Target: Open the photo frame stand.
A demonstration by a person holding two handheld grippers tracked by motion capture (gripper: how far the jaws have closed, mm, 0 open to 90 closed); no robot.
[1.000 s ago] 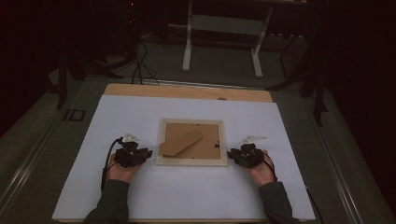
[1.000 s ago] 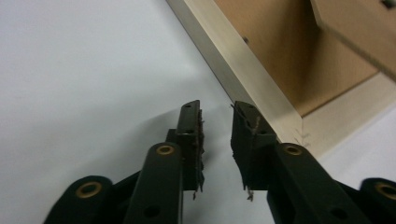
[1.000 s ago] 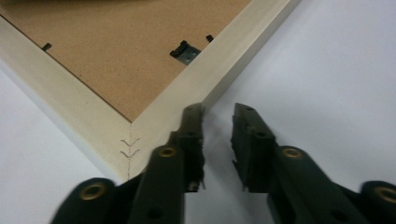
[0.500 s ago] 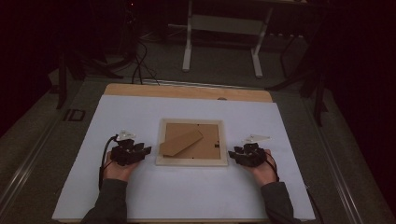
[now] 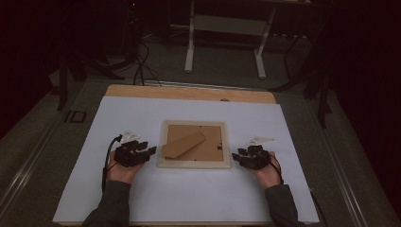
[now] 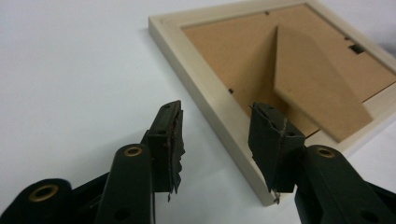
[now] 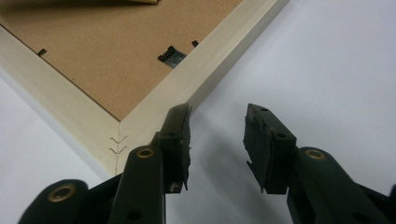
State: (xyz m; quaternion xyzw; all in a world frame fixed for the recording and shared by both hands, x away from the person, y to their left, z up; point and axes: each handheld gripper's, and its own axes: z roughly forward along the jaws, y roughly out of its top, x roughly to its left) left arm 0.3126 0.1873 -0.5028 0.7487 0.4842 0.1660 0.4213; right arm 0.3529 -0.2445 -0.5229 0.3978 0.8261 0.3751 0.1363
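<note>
- The left gripper [image 5: 152,150] rests on the white sheet-covered table [image 5: 142,198] just beside the left rail of the pale wooden picture frame [image 5: 195,150]. Its 2 black jaws stand apart and have just been opening. In the left gripper view the frame's left rail runs across the gap between the pads, which do not press on it.
- The right gripper [image 5: 234,156] sits at the frame's lower right corner. Its jaws are also apart and have just been opening; nothing lies between them, and 1 pad [image 7: 180,126] shows over the edge of the right rail.
- The frame lies face down near the middle of the table, brown fibreboard backing [image 6: 243,51] upward, with its brown fold-out stand [image 5: 183,144] flat on top.
- Judged from this, the step in hand is a 2-sided grip on the rails.
- To do it well, set each pair of pads square across a rail, not on the corner, where the stapled mitre joint [image 7: 116,143] looks weaker.
- Close both grippers together so the light frame does not skid on the smooth sheet.
- Keep the pads off the stand and the small black metal tab [image 7: 170,56] farther in.
</note>
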